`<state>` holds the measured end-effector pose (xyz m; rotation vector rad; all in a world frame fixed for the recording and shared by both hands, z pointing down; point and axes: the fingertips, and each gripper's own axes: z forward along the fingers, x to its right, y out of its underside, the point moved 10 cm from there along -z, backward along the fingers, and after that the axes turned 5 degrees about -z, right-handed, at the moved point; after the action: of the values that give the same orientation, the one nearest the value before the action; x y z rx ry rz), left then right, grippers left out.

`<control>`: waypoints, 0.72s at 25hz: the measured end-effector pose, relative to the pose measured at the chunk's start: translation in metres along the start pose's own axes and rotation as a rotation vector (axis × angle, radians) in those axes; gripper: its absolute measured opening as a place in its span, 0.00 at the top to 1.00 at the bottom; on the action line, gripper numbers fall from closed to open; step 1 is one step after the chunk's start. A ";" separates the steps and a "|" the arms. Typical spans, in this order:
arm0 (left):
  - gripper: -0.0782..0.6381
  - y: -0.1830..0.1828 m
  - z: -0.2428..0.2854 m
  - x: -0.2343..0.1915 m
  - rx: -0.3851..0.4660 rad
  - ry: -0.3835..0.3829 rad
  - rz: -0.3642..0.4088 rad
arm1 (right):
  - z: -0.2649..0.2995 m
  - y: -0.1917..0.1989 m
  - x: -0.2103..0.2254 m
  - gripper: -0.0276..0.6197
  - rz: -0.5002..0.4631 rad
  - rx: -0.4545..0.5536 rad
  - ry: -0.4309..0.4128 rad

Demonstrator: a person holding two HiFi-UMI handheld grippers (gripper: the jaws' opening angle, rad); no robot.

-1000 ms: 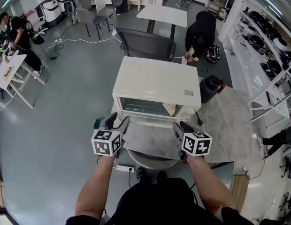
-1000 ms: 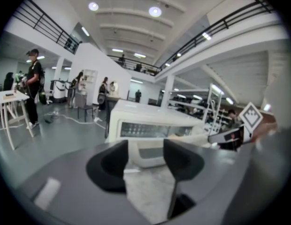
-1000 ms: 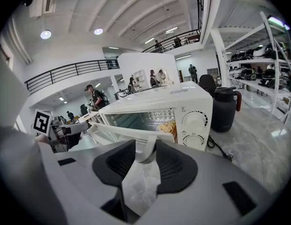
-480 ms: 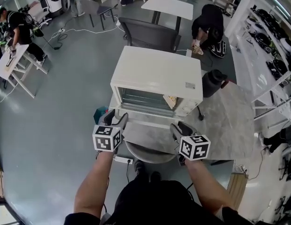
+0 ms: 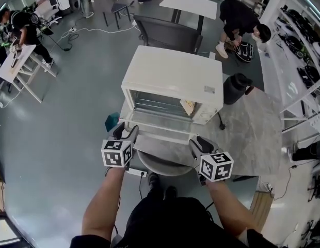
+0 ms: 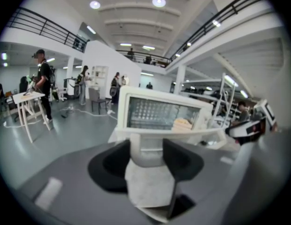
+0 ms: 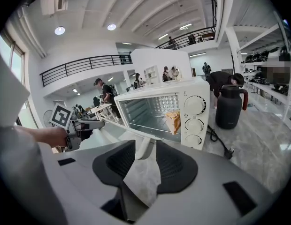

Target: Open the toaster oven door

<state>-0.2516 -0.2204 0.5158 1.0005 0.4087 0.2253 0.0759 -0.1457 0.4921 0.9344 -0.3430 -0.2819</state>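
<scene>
Head view: toaster oven sits mid-frame on a marble table, its door already swung down to near level, reaching toward the lower edge of the frame. Door handle runs left to right along the door's near edge. Left gripper is on its left end, right gripper on its right end, neither arm nearer than the other. Gripper views: each pair of jaws stands fairly wide with a white handle post filling the gap, pads pressed on it. Oven cavity open to view, wire rack inside, one pale slice, likely bread, at its right side. Judgement: door looks fully down; letting go means drawing back toward the frame's bottom, square to the handle
</scene>
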 end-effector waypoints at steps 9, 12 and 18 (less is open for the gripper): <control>0.58 0.014 -0.004 0.000 -0.006 -0.021 -0.013 | -0.009 0.008 0.003 0.73 -0.053 -0.020 0.017; 0.58 0.019 -0.006 0.000 -0.024 -0.020 -0.004 | -0.003 0.005 0.008 0.72 -0.062 -0.010 0.015; 0.58 0.037 -0.009 -0.001 -0.055 -0.048 -0.032 | 0.006 0.020 0.001 0.71 -0.043 -0.031 -0.014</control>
<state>-0.2561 -0.1941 0.5433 0.9427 0.3728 0.1823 0.0760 -0.1392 0.5124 0.9106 -0.3312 -0.3329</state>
